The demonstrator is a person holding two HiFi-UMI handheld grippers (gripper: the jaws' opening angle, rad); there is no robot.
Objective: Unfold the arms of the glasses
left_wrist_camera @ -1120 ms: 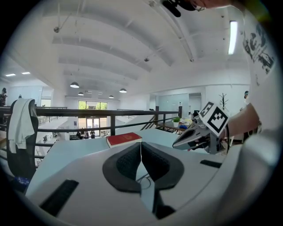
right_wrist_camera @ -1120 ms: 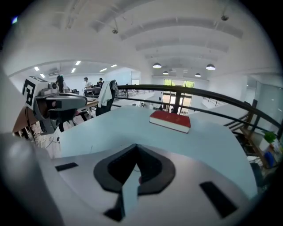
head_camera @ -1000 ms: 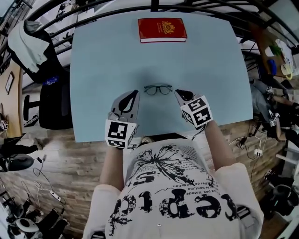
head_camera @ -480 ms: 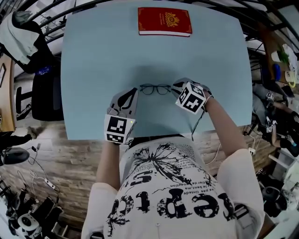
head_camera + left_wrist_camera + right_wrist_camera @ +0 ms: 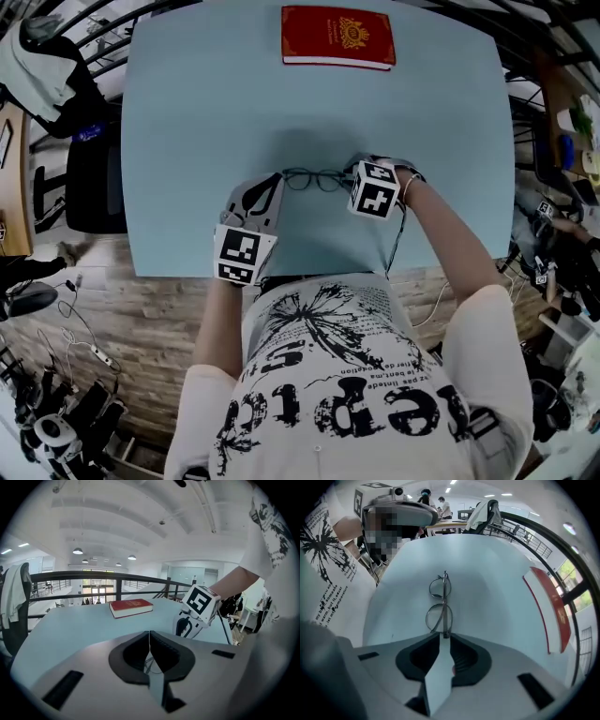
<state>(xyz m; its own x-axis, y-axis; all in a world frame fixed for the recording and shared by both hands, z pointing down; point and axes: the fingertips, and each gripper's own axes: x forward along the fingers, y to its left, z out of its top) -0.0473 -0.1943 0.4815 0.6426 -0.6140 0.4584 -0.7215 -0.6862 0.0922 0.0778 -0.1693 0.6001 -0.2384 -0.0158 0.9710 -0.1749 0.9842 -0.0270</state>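
Here you are over the pale blue table (image 5: 187, 112), with the thin dark wire-rimmed glasses (image 5: 314, 180) lying on the near half of it, straight out from your chest. Their arms are tucked in along the frame. You have a tool at each end. Your left gripper (image 5: 275, 181) sits at the glasses' left end, and in the left gripper view its jaw tips (image 5: 149, 633) are drawn together, with a thin line of frame wire (image 5: 149, 663) showing in the slit between them. Your right gripper (image 5: 352, 176) is on the other end, its square-marker cube (image 5: 375, 187) tilted up toward you. The right gripper view looks down the row of the two lenses (image 5: 439, 602), and that gripper (image 5: 444, 637) is pinched down to a narrow gap with the near end of the frame sitting right in the tips. Across the frame, the left gripper view catches the right tool (image 5: 186, 626) resting low on the tabletop. The red hardcover book with a gold emblem (image 5: 337, 37) lies flat at the far edge, well apart from the glasses.
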